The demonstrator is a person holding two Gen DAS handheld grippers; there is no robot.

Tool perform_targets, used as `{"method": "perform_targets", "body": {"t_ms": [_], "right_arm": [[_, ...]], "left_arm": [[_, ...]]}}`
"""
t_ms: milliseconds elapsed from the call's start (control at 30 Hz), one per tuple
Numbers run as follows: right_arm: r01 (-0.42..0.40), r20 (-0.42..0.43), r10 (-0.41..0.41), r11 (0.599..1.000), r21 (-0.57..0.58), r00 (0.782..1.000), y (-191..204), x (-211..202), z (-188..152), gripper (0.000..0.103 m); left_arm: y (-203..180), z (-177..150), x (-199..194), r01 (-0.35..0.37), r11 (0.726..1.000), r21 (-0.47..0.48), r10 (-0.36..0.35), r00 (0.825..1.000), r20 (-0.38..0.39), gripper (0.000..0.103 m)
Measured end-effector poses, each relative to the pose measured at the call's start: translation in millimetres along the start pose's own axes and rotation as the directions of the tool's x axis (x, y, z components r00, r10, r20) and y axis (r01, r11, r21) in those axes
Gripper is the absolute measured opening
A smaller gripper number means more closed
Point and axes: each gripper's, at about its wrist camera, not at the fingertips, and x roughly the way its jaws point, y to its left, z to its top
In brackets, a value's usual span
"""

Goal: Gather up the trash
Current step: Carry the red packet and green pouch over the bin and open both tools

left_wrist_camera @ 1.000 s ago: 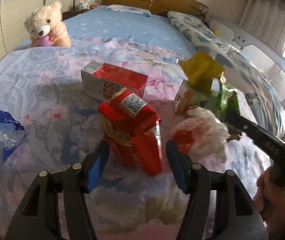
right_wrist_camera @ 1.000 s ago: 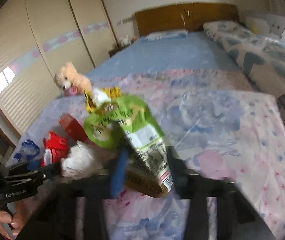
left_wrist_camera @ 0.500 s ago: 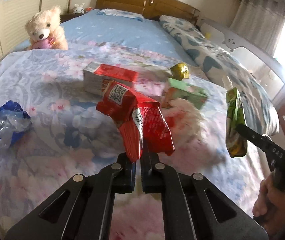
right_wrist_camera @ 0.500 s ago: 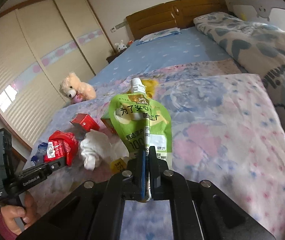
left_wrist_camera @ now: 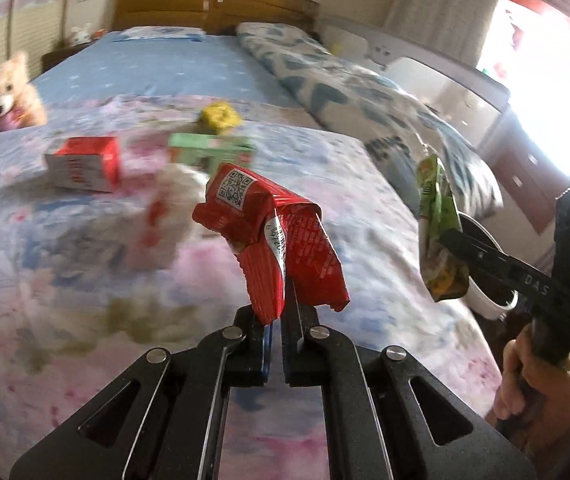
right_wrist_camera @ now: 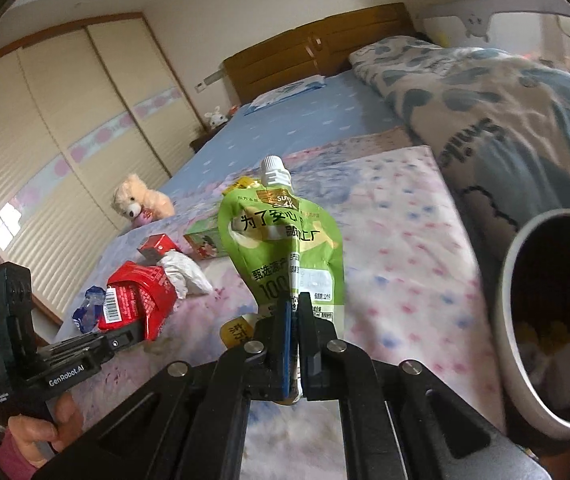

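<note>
Both lifted clear of the bed (left_wrist_camera: 85, 280) since a second ago: left hand-held gripper (left_wrist_camera: 276, 332) clamped on red wrapper (left_wrist_camera: 273, 236), right hand-held gripper (right_wrist_camera: 294, 344) clamped on green pouch (right_wrist_camera: 285, 248), now beside the bin (right_wrist_camera: 525, 360), ready for dropping.

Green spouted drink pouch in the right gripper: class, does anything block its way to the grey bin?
Nothing visible does. The green spouted drink pouch, clamped in the right gripper, hangs above the bedspread; the round grey bin stands open beside it.
</note>
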Motion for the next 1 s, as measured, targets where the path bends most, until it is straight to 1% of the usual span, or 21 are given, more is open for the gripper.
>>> {"method": "perform_targets", "body": {"t_ms": [167, 467, 667, 1000], "right_arm": [[0.036, 0.016, -0.037, 0.998, 0.042, 0.999, -23.9, -24.4, -8.4, 0.002], [0.094, 0.043, -0.099, 0.990, 0.104, 0.994, -61.3, -61.6, -21.3, 0.002], [0.132, 0.066, -0.142, 0.981, 0.142, 0.988, -83.0, -83.9, -25.3, 0.002], [0.195, 0.100, -0.220, 0.957, 0.213, 0.970, -123.5, -115.0, -25.9, 0.002]], "left_arm": [[-31.6, -1.8, 5.1, 0.046, 0.997, 0.057, -0.045, 0.999, -0.018, 0.003], [-81.7, -6.2, 19.8, 0.110, 0.984, 0.141, -0.102, 0.993, -0.066, 0.003], [-112.6, -6.0, 28.7, 0.149, 0.971, 0.186, -0.134, 0.987, -0.092, 0.003], [-166.5, 0.5, 45.0, 0.209, 0.939, 0.272, -0.181, 0.975, -0.126, 0.003]]}}
